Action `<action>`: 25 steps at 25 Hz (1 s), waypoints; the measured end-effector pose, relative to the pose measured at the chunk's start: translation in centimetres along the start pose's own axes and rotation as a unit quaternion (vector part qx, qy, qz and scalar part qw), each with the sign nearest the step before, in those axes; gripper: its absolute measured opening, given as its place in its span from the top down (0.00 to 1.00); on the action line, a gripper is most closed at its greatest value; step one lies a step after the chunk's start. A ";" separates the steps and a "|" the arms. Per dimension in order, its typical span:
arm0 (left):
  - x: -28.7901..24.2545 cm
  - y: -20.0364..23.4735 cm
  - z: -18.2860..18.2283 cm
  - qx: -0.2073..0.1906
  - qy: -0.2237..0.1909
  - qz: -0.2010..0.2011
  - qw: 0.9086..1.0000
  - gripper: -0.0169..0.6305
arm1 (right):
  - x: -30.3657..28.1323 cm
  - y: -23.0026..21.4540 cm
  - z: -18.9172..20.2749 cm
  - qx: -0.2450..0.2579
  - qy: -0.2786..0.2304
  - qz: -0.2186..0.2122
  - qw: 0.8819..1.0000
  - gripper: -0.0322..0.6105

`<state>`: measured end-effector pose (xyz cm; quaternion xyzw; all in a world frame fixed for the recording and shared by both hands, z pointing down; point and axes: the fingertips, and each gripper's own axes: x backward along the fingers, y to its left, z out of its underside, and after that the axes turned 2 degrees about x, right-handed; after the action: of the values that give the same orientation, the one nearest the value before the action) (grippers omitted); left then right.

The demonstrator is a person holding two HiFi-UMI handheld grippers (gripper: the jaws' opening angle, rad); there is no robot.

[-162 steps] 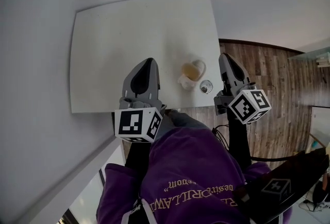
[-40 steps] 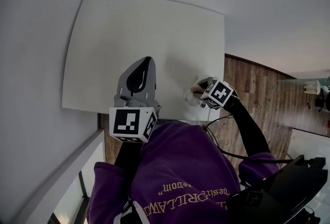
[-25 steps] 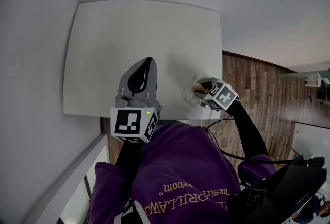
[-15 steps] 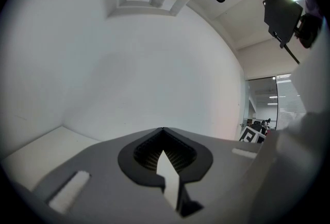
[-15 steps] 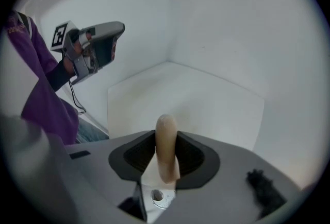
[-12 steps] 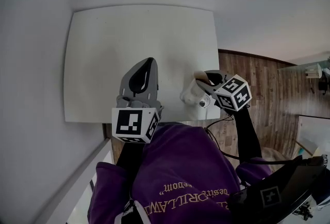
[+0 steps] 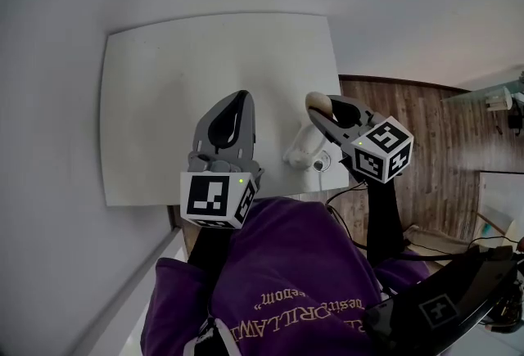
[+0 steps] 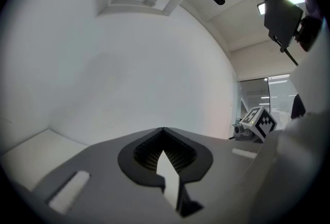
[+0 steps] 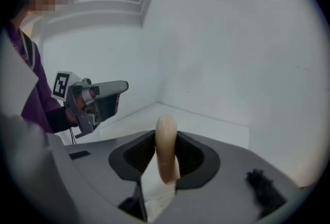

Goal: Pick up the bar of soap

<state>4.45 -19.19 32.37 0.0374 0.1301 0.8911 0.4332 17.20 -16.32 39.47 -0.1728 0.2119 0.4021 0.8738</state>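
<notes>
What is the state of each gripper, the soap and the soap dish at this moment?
Left gripper: fingers shut, nothing between them.
Right gripper: shut on the bar of soap, above the table.
Bar of soap: on edge between those fingers, in the air.
Soap dish: on the table, empty.

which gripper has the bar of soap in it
The right gripper: its jaws clamp the pale bar of soap. The left gripper is shut with nothing in it.

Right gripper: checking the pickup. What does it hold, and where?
The bar of soap, pinched across its broad faces, one end sticking out past the jaws.
</notes>
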 end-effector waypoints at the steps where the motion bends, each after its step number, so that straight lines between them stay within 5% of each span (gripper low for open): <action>1: -0.1 -0.2 0.0 -0.001 0.000 0.003 1.000 0.97 | 0.4 0.0 -0.7 0.001 -0.013 0.003 1.000 0.76; 25: -1.8 -3.2 -4.7 -0.031 -0.039 0.035 0.998 0.97 | 9.1 0.8 -12.9 0.014 -0.248 0.058 0.967 0.76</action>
<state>7.14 -19.69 27.09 0.0627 0.0839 0.9072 0.4076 18.96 -16.20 23.76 -0.0431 0.0033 0.4792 0.8766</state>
